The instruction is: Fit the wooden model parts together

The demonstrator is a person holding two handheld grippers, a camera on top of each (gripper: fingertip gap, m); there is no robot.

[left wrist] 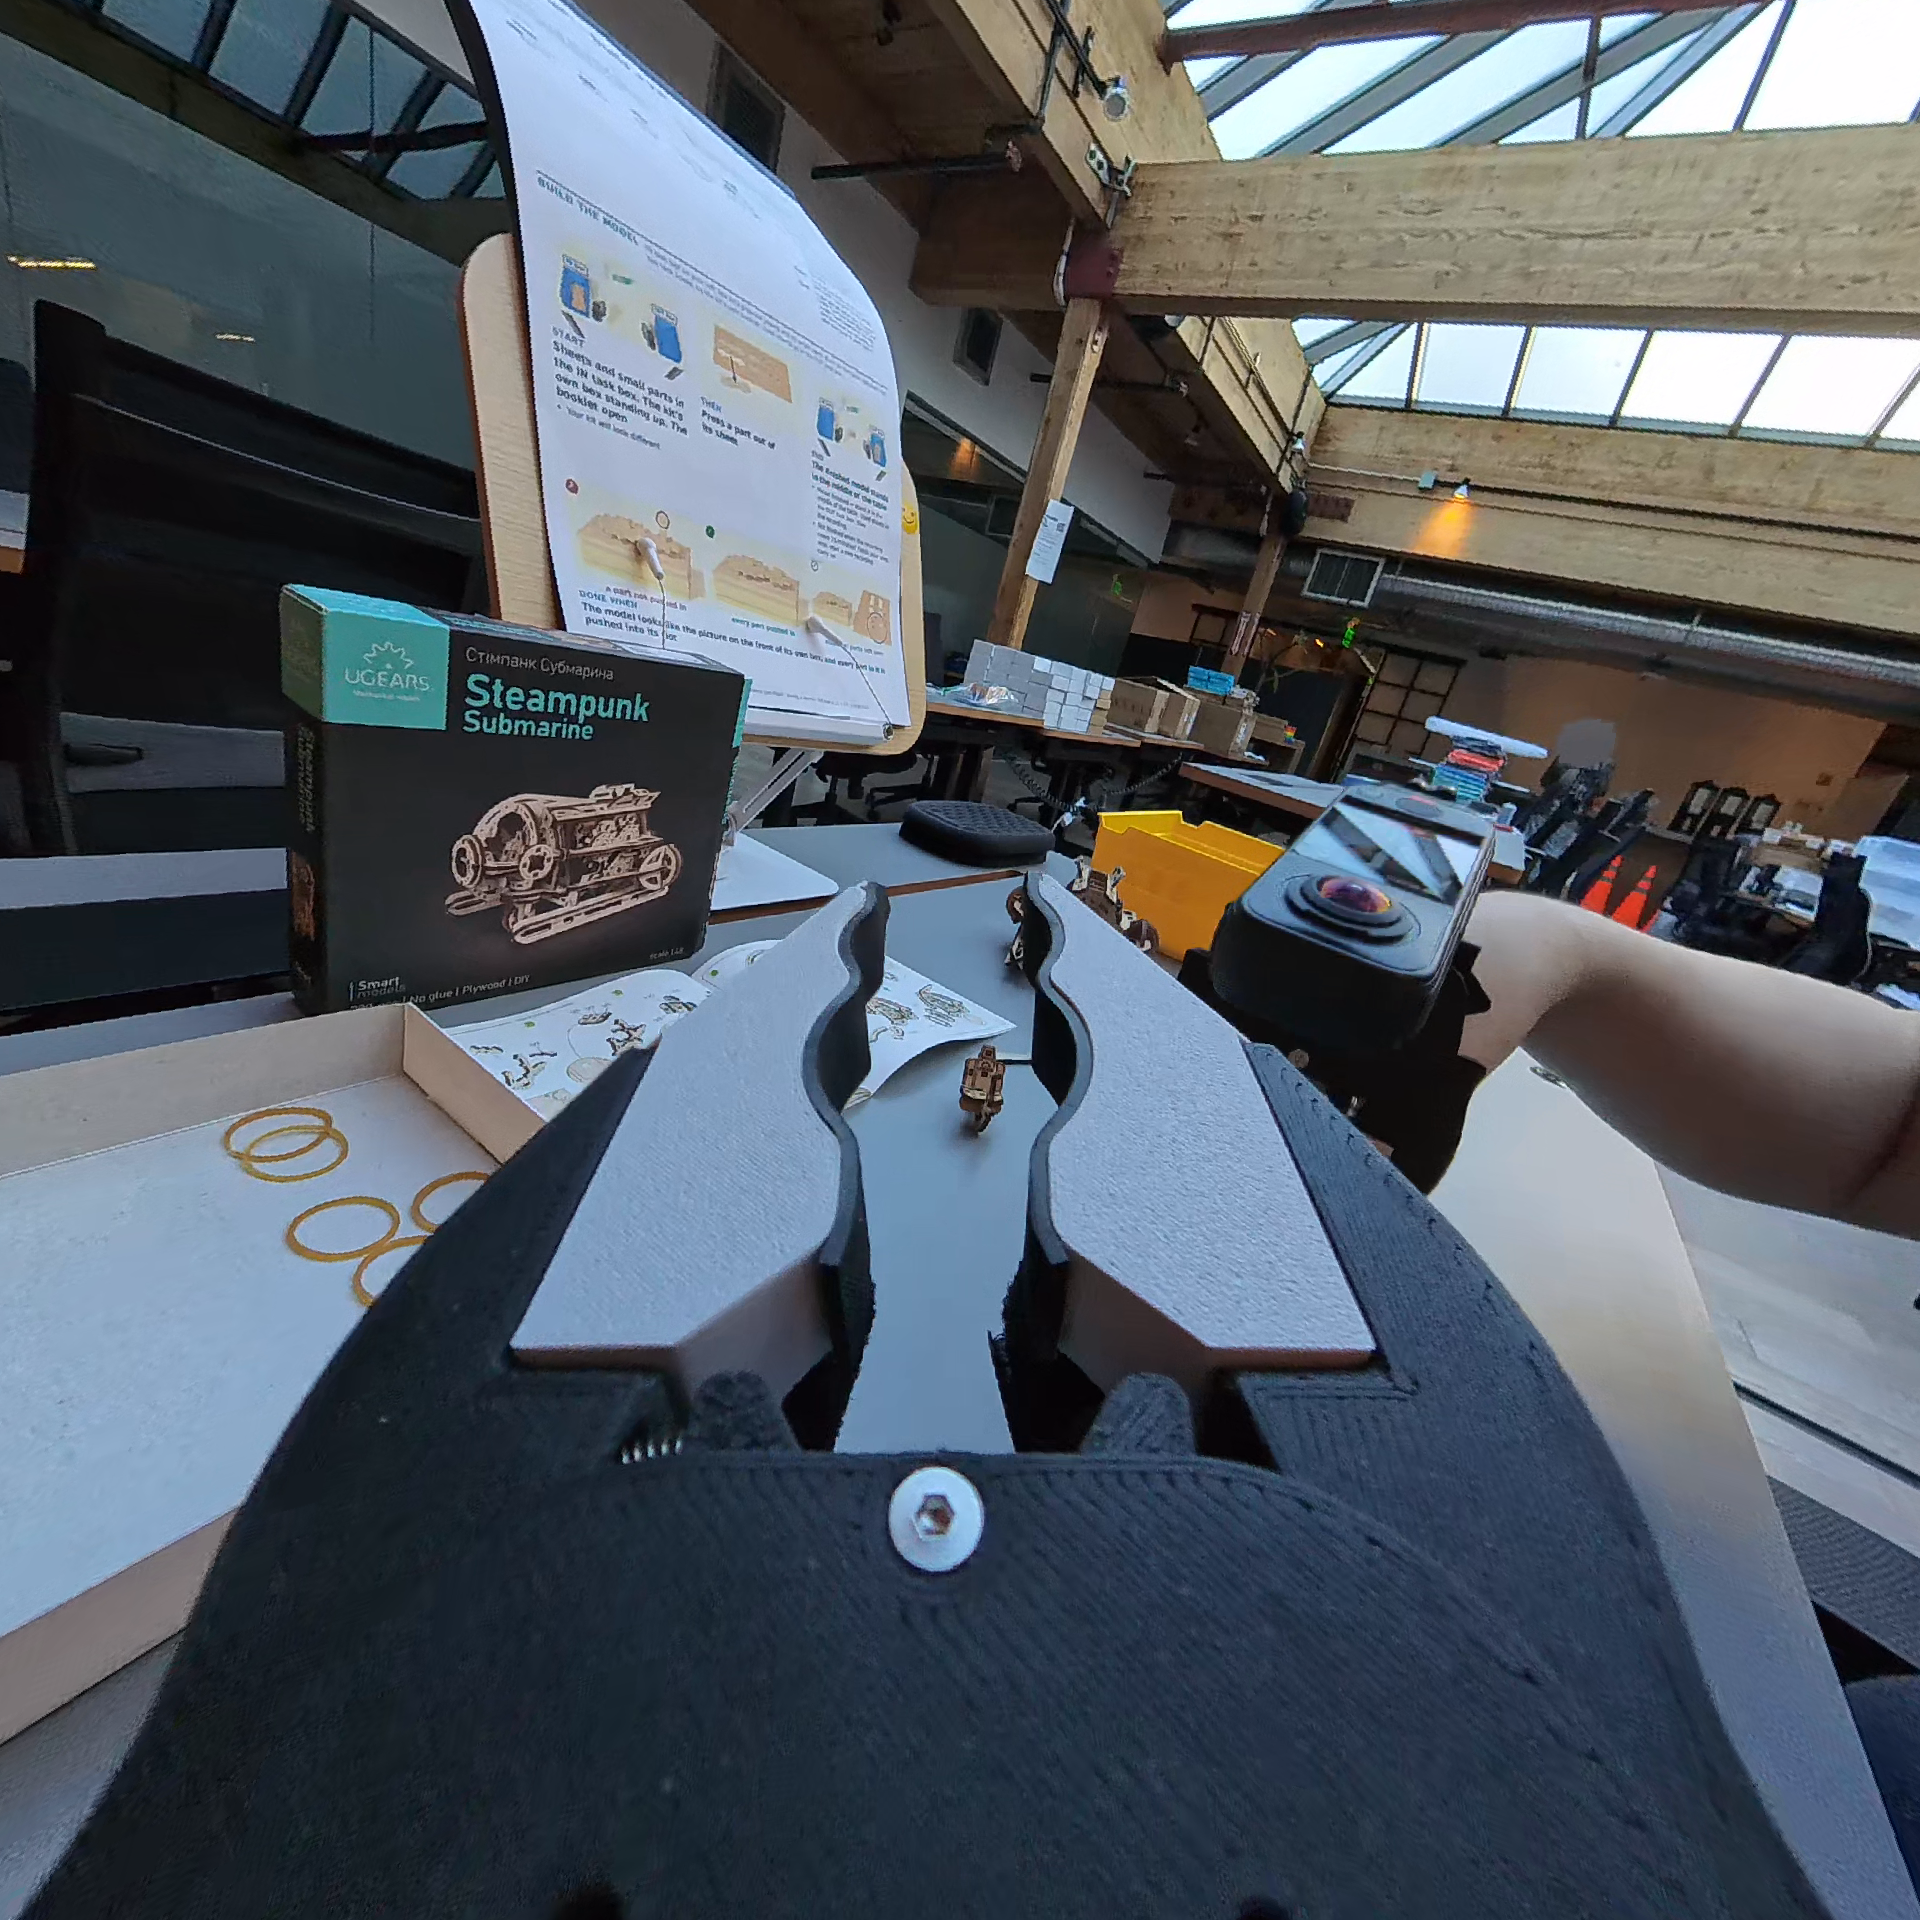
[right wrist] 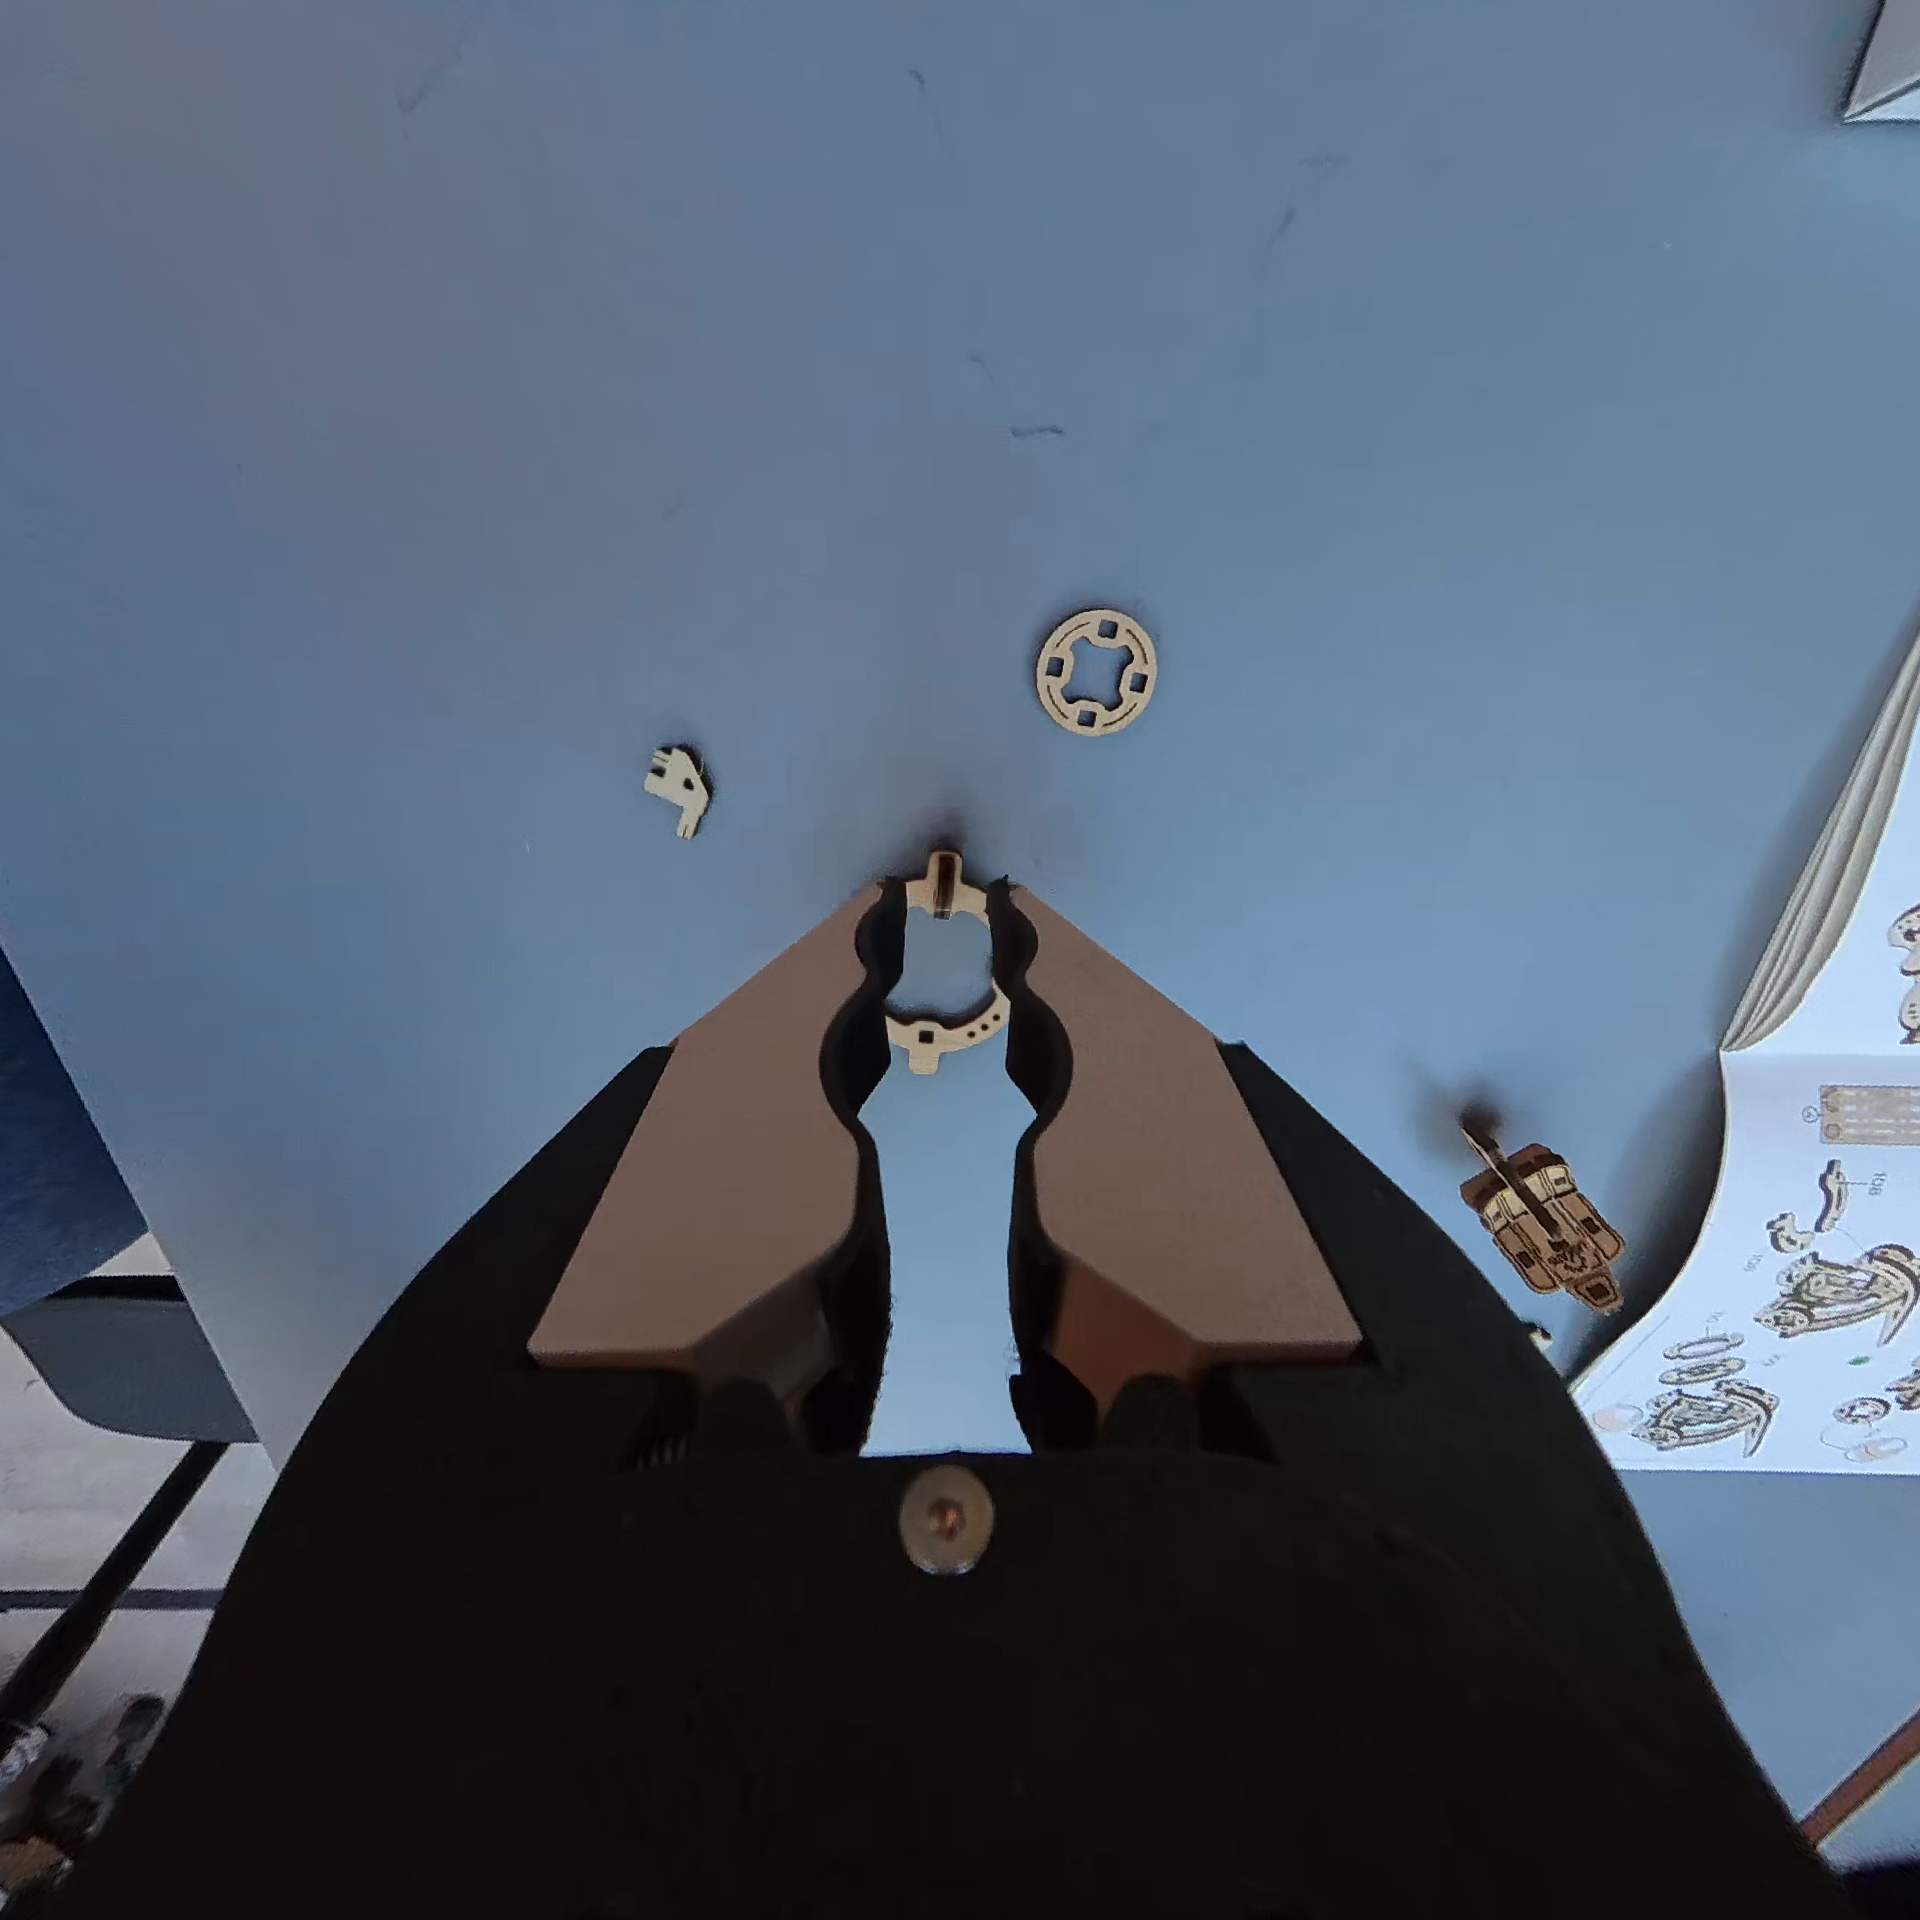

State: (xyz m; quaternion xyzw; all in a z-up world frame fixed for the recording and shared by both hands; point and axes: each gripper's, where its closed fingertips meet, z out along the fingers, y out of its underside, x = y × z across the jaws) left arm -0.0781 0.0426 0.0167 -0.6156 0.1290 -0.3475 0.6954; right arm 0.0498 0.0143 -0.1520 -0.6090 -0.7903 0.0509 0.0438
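My right gripper (right wrist: 945,891) is shut on a flat wooden ring part (right wrist: 940,1023) with tabs, held just above the blue-grey table (right wrist: 520,416). A small dark peg (right wrist: 942,883) stands in the ring's far edge. A round wooden disc (right wrist: 1096,673) with a cross-shaped hole lies beyond it to the right. A small angular piece (right wrist: 681,792) lies to the left. A small wooden sub-assembly (right wrist: 1540,1226) lies at the right; it also shows in the left wrist view (left wrist: 982,1086). My left gripper (left wrist: 956,896) is open and empty above the table, pointing towards that sub-assembly.
The kit box (left wrist: 499,790) stands at back left before an instruction sheet on a stand (left wrist: 707,416). A shallow tray (left wrist: 156,1351) holds several rubber bands (left wrist: 286,1143). An open booklet (right wrist: 1808,1247) lies at the right. A yellow bin (left wrist: 1174,862) sits beyond the right gripper's camera (left wrist: 1351,914) and hand (left wrist: 1662,1060). The gap from one gripper's tips to the other's is roughly 20 centimetres. My right tips are roughly 4 centimetres from the round wooden disc (right wrist: 1096,673). The small angular piece (right wrist: 681,792) is closer to my right gripper, around 5 centimetres from its tips; the left tips are 20 centimetres off.
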